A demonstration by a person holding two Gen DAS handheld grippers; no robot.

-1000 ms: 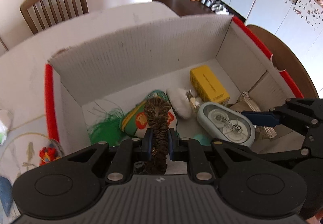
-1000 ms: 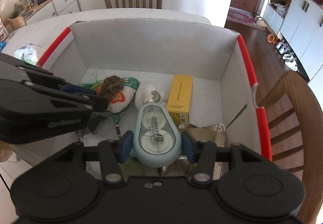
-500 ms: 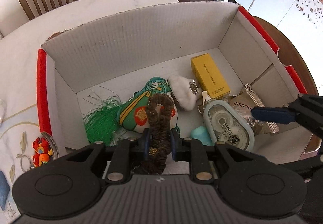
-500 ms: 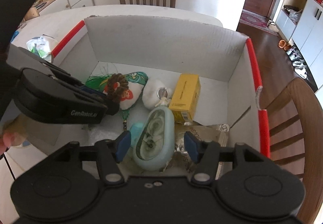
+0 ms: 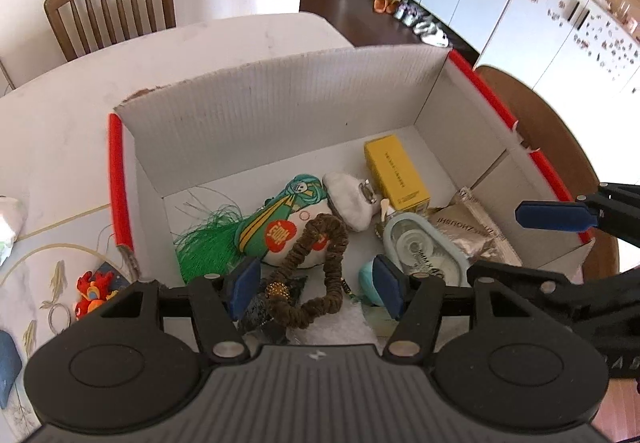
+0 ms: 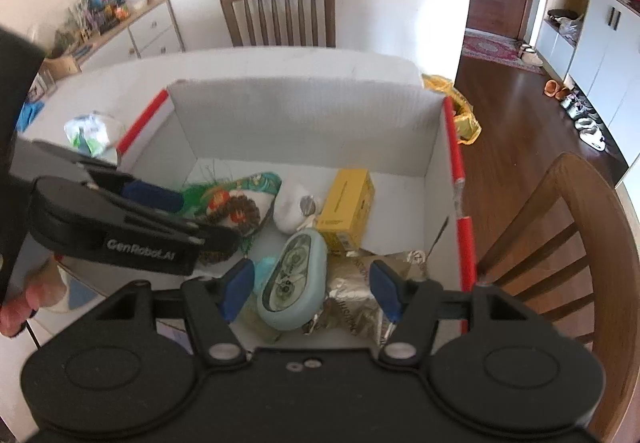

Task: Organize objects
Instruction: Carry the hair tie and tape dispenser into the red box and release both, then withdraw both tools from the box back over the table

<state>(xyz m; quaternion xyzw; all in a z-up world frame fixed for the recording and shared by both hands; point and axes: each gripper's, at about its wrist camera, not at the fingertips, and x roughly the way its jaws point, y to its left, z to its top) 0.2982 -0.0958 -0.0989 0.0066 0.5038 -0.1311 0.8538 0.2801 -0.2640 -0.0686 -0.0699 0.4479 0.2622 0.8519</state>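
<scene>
Left tongs (image 5: 316,289) are opening, the scrunchie (image 5: 316,267) lying loose between them; right tongs (image 6: 310,289) opening over the tape dispenser (image 6: 294,279), seemingly untouched, inside the box (image 5: 280,115).

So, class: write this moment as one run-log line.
left gripper: opening, clear of brown scrunchie | right gripper: opening, clear of tape dispenser | both items in box

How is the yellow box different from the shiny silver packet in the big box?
The yellow box has flat sides and sharp corners; the silver packet is crinkled and bent.
The yellow box looks dull and plain yellow; the silver packet is shiny foil.
The yellow box lies further back in the cardboard box; the silver packet lies nearer, partly under the pale blue tape dispenser.
Both lie on the cardboard box's floor, on its right side.
</scene>
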